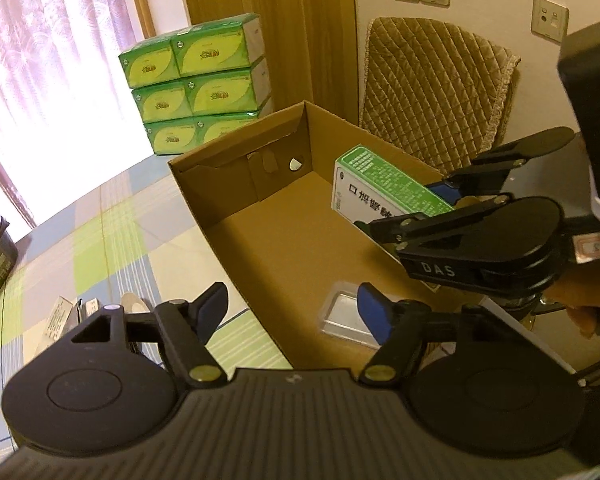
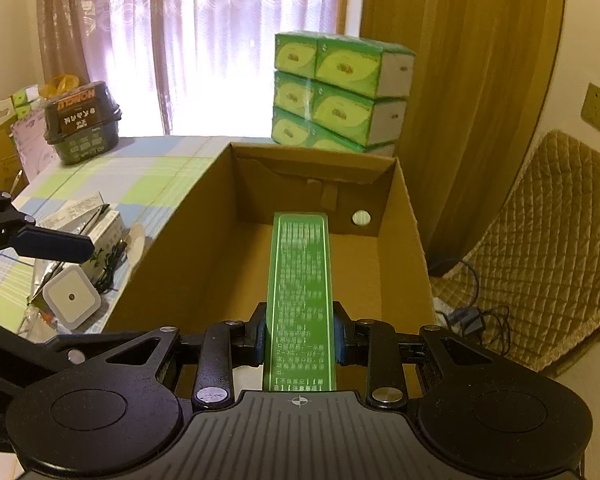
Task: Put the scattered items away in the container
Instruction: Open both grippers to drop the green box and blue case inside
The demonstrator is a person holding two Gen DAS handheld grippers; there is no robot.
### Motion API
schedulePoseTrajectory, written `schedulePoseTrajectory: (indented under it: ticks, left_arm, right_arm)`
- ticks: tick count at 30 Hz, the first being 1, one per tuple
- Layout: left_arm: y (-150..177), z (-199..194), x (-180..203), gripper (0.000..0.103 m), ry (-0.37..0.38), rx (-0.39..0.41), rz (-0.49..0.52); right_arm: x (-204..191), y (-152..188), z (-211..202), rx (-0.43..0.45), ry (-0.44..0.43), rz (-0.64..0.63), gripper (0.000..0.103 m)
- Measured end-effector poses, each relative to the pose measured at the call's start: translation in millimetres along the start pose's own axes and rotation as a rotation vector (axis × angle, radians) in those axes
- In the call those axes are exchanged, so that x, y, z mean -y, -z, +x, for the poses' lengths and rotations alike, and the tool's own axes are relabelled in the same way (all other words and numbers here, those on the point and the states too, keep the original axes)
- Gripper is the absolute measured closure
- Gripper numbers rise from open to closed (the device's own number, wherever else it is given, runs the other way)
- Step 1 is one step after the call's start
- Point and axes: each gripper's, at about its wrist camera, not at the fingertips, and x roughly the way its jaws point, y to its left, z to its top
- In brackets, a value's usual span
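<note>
Over the open cardboard box point(image 2: 396, 216) the right gripper point(image 2: 300, 344) hung w/ its jaws clamped on a green-and-white medicine carton point(image 2: 300, 288), carton pointing lengthwise toward the far wall, inside the box's walls and above its floor. From the left wrist view the same carton point(image 1: 376, 188) sat up near the box's right wall, tilted. Left gripper point(image 1: 292, 312) had its jaws spread wide, nothing between them, straddling the box's near-left wall. A clear plastic case point(image 1: 342, 312) lay flat on the box floor by the near end. Left of the box, on the checked worktop point(image 2: 156, 176), lay a heap: small white square plug-in device point(image 2: 71, 300), a white carton point(image 2: 104, 232), foil packs. Green tissue packs point(image 2: 340, 96) stood stacked behind the box.
</note>
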Motion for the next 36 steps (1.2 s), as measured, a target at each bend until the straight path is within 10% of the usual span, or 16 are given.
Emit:
schedulePoseTrajectory:
  ticks: [3,6,36]
  left_arm:
    - [3.1,-3.2,-5.4,0.034,-0.001,0.004,-0.019]
    - [6.7,-6.8,-11.7,0.032,-0.010,0.008,-0.034]
    - [49.3,-40.1,-52.5,0.027,-0.068,-0.010,-0.144]
  right_arm:
    - [-5.2,-3.0,5.3,-0.006,0.004,-0.028,0.070]
    - [-6.8,-2.3,3.1,0.028,0.013,-0.020,0.008]
    - [-38.4,-5.0,-19.2,0.024,-0.003,-0.080,0.008]
